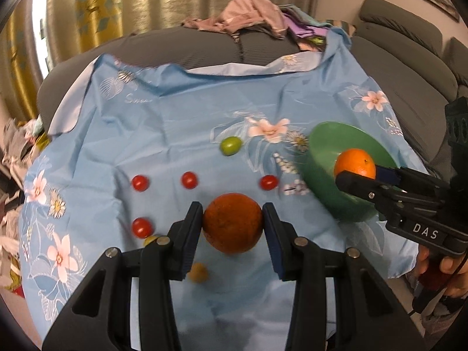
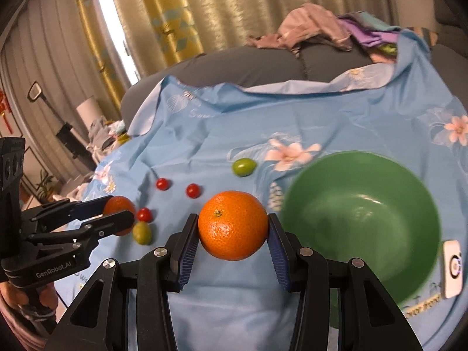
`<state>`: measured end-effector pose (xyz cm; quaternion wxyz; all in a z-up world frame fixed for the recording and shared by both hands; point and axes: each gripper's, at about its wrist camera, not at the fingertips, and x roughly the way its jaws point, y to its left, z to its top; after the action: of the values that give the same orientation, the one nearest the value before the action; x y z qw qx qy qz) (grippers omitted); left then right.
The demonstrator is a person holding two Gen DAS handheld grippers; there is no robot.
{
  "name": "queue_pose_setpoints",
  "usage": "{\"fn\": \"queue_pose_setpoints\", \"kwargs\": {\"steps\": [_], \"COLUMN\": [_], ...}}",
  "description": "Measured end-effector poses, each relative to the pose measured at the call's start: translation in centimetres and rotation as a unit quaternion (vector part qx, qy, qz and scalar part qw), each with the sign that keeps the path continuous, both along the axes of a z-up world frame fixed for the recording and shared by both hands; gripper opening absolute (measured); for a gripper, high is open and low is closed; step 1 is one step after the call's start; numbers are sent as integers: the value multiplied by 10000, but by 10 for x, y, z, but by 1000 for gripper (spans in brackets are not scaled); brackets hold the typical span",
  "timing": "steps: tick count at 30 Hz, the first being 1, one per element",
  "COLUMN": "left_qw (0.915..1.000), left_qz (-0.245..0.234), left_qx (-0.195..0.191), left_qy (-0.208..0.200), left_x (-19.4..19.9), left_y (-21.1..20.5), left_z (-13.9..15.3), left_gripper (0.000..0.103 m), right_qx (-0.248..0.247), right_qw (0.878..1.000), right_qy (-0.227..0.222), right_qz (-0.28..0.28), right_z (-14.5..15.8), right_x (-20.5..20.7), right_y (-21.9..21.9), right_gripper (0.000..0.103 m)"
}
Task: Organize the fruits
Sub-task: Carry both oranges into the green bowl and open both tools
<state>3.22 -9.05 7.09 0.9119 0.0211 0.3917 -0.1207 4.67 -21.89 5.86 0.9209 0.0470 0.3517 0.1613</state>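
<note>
The left gripper (image 1: 233, 225) has its jaws clamped on a dark orange (image 1: 232, 223) at lower centre of the left wrist view, over the blue flowered cloth (image 1: 163, 134). The right gripper (image 2: 233, 229) has its jaws clamped on a bright orange (image 2: 233, 225), just left of the green bowl (image 2: 362, 219), whose near rim sits level with the fruit; in the left wrist view that orange shows against the bowl's inside at right.

Between the two grippers the cloth is open. To the left and above lie four cherry tomatoes (image 1: 140, 182), a green fruit (image 1: 231, 145) at upper centre, and a yellowish fruit (image 1: 198, 272) partly behind the left finger. The cloth's far edge is rumpled and folded back, baring the grey sofa (image 1: 204, 44). A heap of clothes (image 1: 248, 14) sits on the sofa's far side, before gold curtains (image 1: 146, 5). A white device (image 2: 452, 266) shows beside the bowl's right rim.
</note>
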Motion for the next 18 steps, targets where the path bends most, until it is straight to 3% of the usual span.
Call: {"fn": "queue_pose_setpoints", "kwargs": {"steps": [8,18], "left_qw": [9982,9896], "left_qz": [-576,-1409], "left_qx": [149,296], "left_qy": [-127,25], "left_x": [12,37], "left_y": [-55,-133], "left_z": [6,-9], "left_gripper": [42,42], "right_qx": [37,-196], "right_qw": [9987,9944], "right_qy": [-106,16], "right_qz": [-491,-1034], "right_z": [-1,-15], "right_x": [-4,-9], "right_y": [-44,-90], "right_gripper": [48,48]}}
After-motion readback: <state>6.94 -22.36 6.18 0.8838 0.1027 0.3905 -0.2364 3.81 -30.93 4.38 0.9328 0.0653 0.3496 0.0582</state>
